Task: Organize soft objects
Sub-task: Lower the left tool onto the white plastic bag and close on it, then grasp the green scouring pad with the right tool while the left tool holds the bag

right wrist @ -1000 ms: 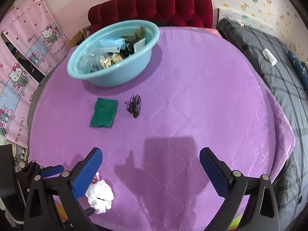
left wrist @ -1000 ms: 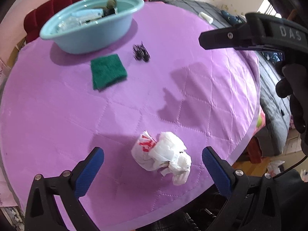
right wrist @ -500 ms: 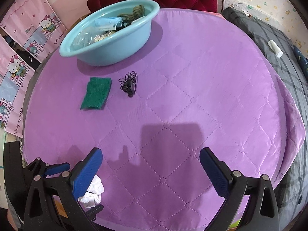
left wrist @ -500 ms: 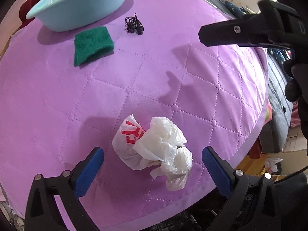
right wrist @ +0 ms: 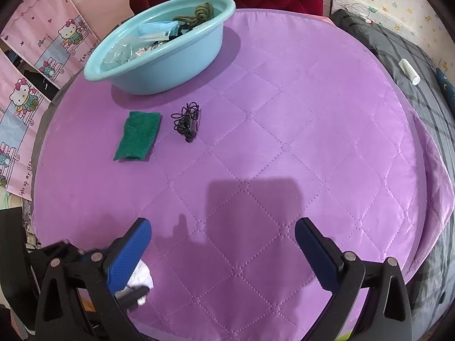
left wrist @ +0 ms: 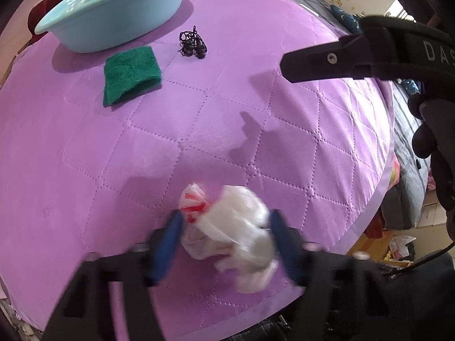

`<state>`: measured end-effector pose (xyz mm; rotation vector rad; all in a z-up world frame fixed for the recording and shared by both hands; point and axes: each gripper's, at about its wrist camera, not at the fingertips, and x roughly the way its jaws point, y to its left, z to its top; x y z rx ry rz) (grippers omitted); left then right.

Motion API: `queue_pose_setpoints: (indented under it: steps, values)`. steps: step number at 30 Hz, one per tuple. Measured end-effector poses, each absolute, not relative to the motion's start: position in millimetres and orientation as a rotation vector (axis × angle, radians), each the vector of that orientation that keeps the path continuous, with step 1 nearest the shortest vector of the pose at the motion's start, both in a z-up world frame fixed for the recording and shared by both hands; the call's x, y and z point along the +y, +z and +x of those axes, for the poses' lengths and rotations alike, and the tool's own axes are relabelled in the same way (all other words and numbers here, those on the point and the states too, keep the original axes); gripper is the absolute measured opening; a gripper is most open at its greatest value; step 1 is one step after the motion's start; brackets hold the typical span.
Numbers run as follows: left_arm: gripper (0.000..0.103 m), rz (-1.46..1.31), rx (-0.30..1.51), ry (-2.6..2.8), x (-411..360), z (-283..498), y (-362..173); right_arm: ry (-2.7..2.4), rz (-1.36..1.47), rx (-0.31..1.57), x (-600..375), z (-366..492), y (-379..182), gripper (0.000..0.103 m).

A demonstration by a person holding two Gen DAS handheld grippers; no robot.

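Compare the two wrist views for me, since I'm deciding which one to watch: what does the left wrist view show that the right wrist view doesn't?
Only the left wrist view shows the whole crumpled white plastic bag between the closing jaws of the left gripper, and the right gripper's body from the side.

Only the right wrist view shows the basin's contents, the cartoon-cat wall hangings and the right gripper open over bare purple cloth.

Both show the light blue basin, green scouring pad, black tangled earphones and purple quilted cover.

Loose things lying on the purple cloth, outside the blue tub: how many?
3. A green scouring pad near the tub, a black tangled cord right beside it, and a crumpled white plastic bag at the near edge, between the left gripper's closing jaws.
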<state>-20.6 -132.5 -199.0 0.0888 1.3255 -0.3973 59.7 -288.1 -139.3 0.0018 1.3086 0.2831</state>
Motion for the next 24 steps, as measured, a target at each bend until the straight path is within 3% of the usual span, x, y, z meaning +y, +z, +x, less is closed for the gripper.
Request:
queue_pose_setpoints:
  steps: [5, 24]
  values:
    - [0.033, 0.084, 1.274, -0.401, -130, -18, -183, 0.294, -0.007, 1.302, -280, 62, -135, 0.103]
    - [0.033, -0.027, 1.202, -0.264, -41, 7, -156, 0.32, 0.024, 1.282, -228, 91, -129, 0.103]
